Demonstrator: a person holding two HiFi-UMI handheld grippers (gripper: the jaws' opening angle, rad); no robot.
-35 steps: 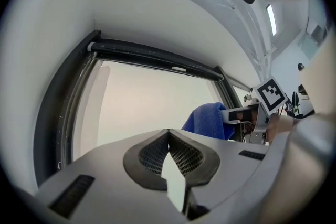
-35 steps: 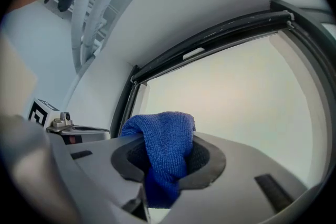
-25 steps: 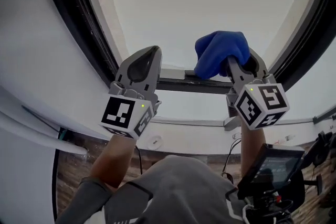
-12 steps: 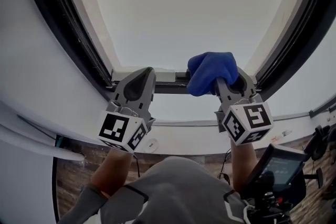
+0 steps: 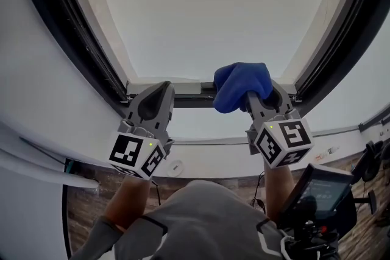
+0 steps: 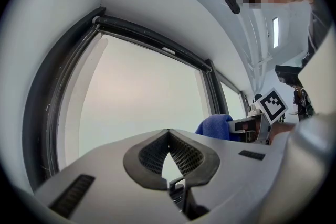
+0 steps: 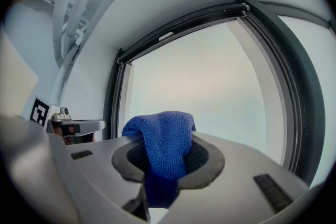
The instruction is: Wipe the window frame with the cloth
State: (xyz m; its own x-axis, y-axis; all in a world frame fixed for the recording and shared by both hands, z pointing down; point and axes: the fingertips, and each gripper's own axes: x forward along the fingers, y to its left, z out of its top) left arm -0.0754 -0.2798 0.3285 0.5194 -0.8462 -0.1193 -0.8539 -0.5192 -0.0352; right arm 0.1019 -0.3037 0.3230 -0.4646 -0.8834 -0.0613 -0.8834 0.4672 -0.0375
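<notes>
Dark window frame (image 5: 196, 98): runs round a pale, blank glass pane (image 5: 213, 9). In the head view its bottom rail crosses the middle of the frame, and its side bars climb to the upper left and upper right.
Blue terry cloth (image 5: 241, 84): bunched at centre right of the head view, lying over the bottom rail. I cannot tell whether it presses on the rail.
Right gripper (image 5: 262, 93): jaws clamped on the cloth, which spills up and over their tips in the right gripper view (image 7: 164, 136).
Left gripper (image 5: 159, 93): jaws closed tip to tip with nothing between them (image 6: 168, 134). It sits just left of the cloth, its tip at the rail's left end.
In the way: the cloth hides the right jaw tips and a stretch of the rail, and the left gripper's body covers the lower left corner.
White wall (image 5: 42, 88): surrounds the frame.
Black device with a screen (image 5: 320, 195): lower right, near the right forearm.
White pipes (image 5: 36, 161): lower left edge.
Wood-patterned floor (image 5: 85, 207): bottom left.
Grey garment (image 5: 201, 222): bottom centre.
</notes>
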